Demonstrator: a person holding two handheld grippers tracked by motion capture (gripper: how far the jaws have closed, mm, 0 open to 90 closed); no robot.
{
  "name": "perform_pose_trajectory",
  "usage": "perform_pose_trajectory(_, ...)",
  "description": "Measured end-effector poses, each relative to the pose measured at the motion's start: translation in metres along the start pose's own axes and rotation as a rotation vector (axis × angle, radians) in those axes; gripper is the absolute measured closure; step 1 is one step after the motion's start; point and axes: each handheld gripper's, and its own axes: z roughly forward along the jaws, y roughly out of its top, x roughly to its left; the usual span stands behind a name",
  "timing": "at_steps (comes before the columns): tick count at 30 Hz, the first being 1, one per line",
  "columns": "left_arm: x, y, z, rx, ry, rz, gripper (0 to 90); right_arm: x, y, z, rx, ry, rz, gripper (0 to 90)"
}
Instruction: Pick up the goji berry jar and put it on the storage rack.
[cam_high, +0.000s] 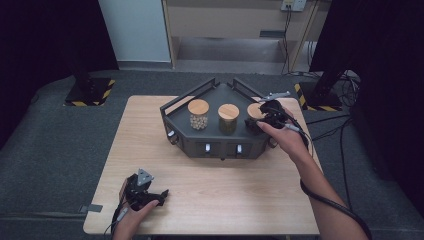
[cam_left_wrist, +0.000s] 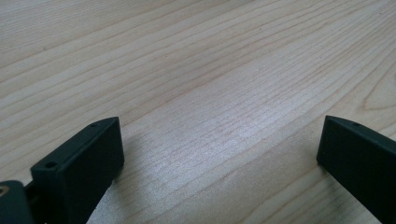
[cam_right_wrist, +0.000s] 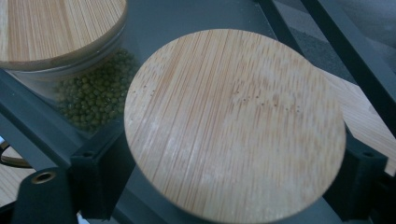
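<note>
Pale wood grain runs under the left claw (cam_left_wrist: 219, 154), whose jaws stand wide apart with nothing between them; in the high view it rests on the desk (cam_high: 210, 200) near the front left corner, held by the person's left hand (cam_high: 131, 220). That desk is a light wooden top on a grey carpeted floor (cam_high: 55, 145), with black curtains at both sides and yellow-and-black striped stand bases behind it. At the far side sits a dark angled tray (cam_high: 200, 145) carrying three glass jars with round bamboo lids. The right claw (cam_right_wrist: 224, 186) is at the rightmost jar (cam_right_wrist: 236, 126), its jaws set at either side of the jar below the lid; whether the pads press on the glass I cannot tell. Just beside it, the middle jar (cam_right_wrist: 88, 100) shows green beans through its wall. The left jar (cam_high: 198, 115) holds pale round pieces.
</note>
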Motion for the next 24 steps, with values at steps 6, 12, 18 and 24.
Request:
perform_pose_trajectory(6,0.0,0.0,0.0,0.001,0.0,0.0,0.0,0.002,-0.003,-0.008,-0.007,-0.005,-0.012,11.0)
perform_pose_trajectory(12,0.0,0.0,0.0,0.001,0.0,0.0,0.0,0.002,-0.008,-0.019,-0.016,-0.005,-0.023,9.2)
perform_pose_trajectory(18,0.0,0.0,0.0,0.0,0.0,0.0,0.0,0.002,-0.012,-0.029,-0.027,-0.008,-0.034,8.6)
perform_pose_trajectory(24,0.0,0.0,0.0,0.0,0.0,-0.001,0.0,0.001,-0.017,-0.035,-0.031,-0.002,-0.029,8.0)
